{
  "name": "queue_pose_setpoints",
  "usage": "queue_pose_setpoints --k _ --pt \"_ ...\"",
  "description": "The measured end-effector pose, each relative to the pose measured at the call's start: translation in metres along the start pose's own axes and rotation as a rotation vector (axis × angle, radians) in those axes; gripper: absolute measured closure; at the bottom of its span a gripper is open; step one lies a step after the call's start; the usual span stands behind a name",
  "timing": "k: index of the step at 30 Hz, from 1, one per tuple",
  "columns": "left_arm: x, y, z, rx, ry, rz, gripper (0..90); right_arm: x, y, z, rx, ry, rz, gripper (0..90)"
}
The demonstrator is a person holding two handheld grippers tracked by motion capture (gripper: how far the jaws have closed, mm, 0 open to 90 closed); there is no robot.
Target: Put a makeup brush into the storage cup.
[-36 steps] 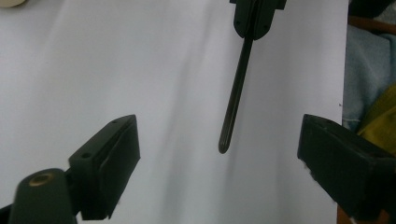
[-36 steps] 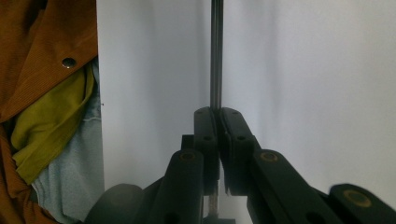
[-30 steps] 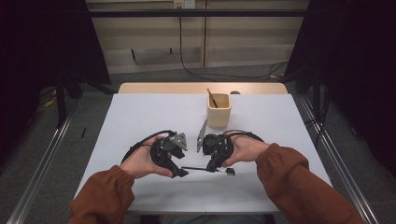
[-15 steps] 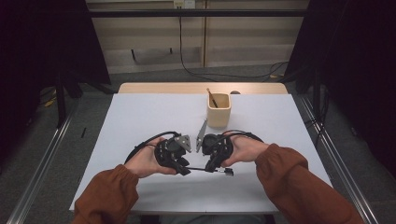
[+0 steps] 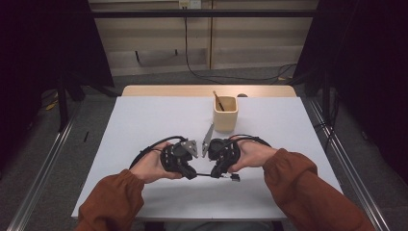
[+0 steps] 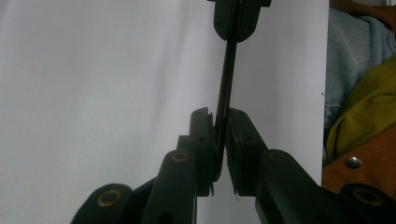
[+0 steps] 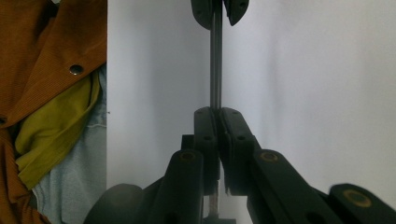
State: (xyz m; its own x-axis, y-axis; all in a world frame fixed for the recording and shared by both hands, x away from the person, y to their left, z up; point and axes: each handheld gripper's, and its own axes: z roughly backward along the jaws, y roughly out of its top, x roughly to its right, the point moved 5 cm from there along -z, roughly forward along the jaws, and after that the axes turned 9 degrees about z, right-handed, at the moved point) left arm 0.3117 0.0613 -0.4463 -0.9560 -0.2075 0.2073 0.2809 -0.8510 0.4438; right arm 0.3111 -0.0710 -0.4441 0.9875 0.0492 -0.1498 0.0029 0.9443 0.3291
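Note:
A thin black rod (image 5: 204, 174) spans the short gap between my two grippers, just above the white table (image 5: 154, 120) near its front. The left gripper (image 5: 193, 174) is shut on one end, and the left gripper view has that rod (image 6: 225, 84) clamped in its jaws (image 6: 218, 114). The right gripper (image 5: 215, 173) is shut on the other end. In the right gripper view the rod (image 7: 215, 70) runs from the shut jaws (image 7: 215, 112) up to the left gripper's jaws (image 7: 219, 11). A small black piece (image 5: 235, 177) lies by the right gripper.
A pale wooden cup (image 5: 225, 115) with a brown stick (image 5: 218, 102) in it stands behind the grippers, right of the table's centre. Metal rails run along both sides of the table. The person's orange sleeves (image 5: 308, 187) come in over the front edge.
The left gripper has edged slightly to the right, toward the right gripper, along the rod. The right gripper has stayed in place.

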Motion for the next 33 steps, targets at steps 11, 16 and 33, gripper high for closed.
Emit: queue_pose_setpoints --k 11,16,33 --pt "0.0038 0.0 -0.0012 -0.002 -0.011 -0.02 85.4 0.0025 -0.004 0.0007 0.019 -0.018 0.014 84.3" --pt "0.0037 -0.0007 -0.0019 -0.005 -0.021 -0.014 85.7 0.0035 -0.0051 -0.0001 0.04 -0.011 0.015 82.2" --pt "0.0033 -0.0004 -0.0013 0.013 -0.026 -0.015 85.7 0.0066 -0.0053 0.002 0.113 -0.036 -0.027 32.4"
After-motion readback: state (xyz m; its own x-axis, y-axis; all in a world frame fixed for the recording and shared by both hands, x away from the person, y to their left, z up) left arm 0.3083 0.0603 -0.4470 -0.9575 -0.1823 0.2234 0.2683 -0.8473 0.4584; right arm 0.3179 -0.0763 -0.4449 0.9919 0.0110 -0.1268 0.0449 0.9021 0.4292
